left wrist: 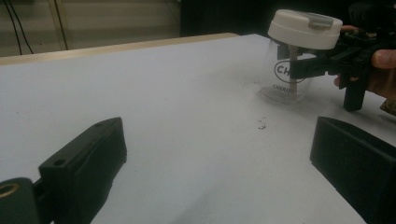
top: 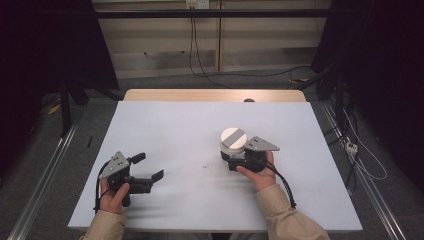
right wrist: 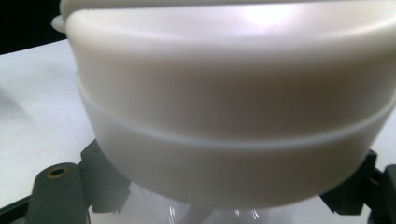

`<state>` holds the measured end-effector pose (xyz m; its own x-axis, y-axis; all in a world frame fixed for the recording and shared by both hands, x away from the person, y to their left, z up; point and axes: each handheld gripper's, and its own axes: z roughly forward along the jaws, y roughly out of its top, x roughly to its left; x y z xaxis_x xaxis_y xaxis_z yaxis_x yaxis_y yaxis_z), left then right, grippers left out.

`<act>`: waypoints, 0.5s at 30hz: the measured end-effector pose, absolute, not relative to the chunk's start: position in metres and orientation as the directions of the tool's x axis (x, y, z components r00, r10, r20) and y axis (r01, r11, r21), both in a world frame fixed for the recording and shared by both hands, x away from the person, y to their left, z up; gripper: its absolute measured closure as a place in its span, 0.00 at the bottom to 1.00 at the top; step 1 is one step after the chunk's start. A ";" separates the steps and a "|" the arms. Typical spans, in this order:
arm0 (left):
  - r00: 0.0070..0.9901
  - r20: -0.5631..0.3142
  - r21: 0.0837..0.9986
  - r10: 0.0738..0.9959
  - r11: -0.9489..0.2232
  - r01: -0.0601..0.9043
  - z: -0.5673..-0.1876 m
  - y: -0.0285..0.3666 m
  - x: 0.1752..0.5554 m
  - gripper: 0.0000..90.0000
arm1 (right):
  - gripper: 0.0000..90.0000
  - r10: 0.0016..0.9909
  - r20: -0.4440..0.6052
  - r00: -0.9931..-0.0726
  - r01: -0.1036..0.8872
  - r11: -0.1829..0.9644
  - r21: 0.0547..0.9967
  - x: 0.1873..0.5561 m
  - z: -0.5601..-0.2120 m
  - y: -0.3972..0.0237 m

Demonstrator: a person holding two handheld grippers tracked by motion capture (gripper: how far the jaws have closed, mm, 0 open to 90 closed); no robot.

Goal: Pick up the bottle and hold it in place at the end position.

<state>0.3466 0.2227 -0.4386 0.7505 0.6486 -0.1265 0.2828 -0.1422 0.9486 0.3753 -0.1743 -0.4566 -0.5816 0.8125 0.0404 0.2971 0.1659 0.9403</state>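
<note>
A clear jar (top: 233,146) with a white lid (left wrist: 305,28) is seen standing upright on the white bench (top: 190,135), right of centre, roughly midway between the far and near edges. The right gripper (top: 235,159) is held at the jar's near side; its jaws are placed on either side of the clear body just below the lid, clasping the jar as seen in the left gripper view. In the right gripper view the lid (right wrist: 233,93) is seen pressed close above the jaws.

The left gripper (top: 147,167) is held near the near-left corner of the bench, jaws spread wide with nothing between them, well apart from the jar. A small dark speck (left wrist: 262,124) is noted on the surface between the two grippers.

Bare surface is seen along the far edge, the left edge and across the centre. The right edge is near the right hand (top: 260,175).
</note>
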 end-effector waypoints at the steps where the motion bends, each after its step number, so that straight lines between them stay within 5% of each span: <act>1: 0.750 -0.125 0.949 0.649 -0.143 0.282 -0.439 0.223 0.347 0.04 | 0.21 0.813 0.040 -0.580 0.292 0.162 0.943 0.375 -0.456 -0.174; 15: 0.750 -0.124 0.949 0.650 -0.143 0.281 -0.438 0.223 0.347 0.04 | 0.21 0.807 0.042 -0.589 0.287 0.161 0.944 0.385 -0.454 -0.160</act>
